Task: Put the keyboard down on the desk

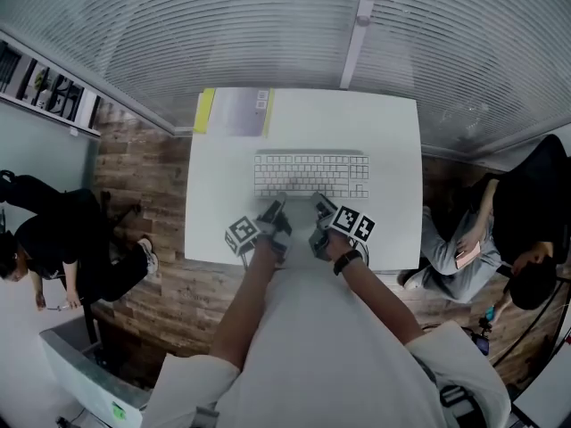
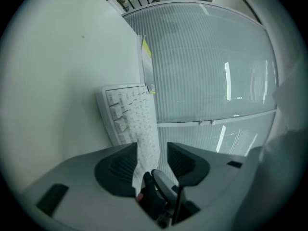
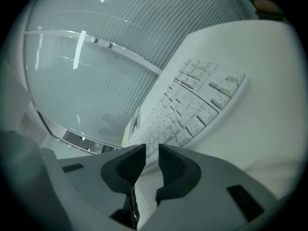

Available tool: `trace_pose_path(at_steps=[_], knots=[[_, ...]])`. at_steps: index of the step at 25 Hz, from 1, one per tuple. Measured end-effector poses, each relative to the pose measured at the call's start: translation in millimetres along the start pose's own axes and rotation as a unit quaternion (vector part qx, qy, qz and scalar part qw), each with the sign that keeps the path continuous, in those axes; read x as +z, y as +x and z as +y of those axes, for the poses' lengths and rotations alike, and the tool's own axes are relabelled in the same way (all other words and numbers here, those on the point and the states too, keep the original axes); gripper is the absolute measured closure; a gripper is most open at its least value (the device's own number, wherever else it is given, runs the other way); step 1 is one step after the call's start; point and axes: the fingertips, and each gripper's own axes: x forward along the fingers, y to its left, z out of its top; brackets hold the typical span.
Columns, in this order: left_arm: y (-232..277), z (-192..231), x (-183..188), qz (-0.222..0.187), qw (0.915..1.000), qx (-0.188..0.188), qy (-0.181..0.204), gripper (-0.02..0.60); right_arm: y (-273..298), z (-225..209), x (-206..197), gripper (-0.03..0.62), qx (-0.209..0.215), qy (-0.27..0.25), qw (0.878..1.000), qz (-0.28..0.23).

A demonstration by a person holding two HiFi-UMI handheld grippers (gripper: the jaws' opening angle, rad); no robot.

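Observation:
A white keyboard [image 1: 310, 175] lies across the middle of the white desk [image 1: 393, 123]. Both grippers sit at its near long edge. My left gripper [image 1: 275, 210] has the keyboard [image 2: 127, 112] running deep between its jaws [image 2: 151, 146]. The board lies against one pad, and a thin gap shows at the other. My right gripper [image 1: 321, 210] stands just right of it. In the right gripper view the jaws [image 3: 151, 150] are drawn narrow, with the keyboard's [image 3: 202, 100] front edge pinched between the pads.
A grey folder with a yellow strip [image 1: 234, 112] lies at the desk's back left corner. A ribbed glass wall [image 1: 268, 25] stands behind the desk. One person [image 1: 53, 230] sits to the left and another [image 1: 500, 221] to the right. A pale bin [image 1: 89, 377] stands on the wooden floor.

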Motion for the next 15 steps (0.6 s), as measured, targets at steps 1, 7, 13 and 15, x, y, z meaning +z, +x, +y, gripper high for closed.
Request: trace_pose_path(at_steps=[1,7,13,15], knots=[[0.6,-2.1,0.2,0.0,1.0,-0.001,0.002,0.39,-2.7,4.3,4.8,0.517,0.004,-0.014,1.0,-0.007],[2.6,-11.3,-4.7,0.013,0.9993,0.003,0.035,0.39,-18.9,16.9,19.9,0.517,0.008,-0.086,0.996,-0.037],[1.8,-50.8,6.1,0.002,0.9932,-0.013,0.116,0.39,-42.3,38.3,38.9,0.517,-0.023,-0.274,0.959,-0.076],[2.8,-67.8,12.2,-0.007,0.9851,-0.016,0.171,0.39,-49.5,48.5,48.4,0.517,-0.023,-0.305,0.948,-0.094]])
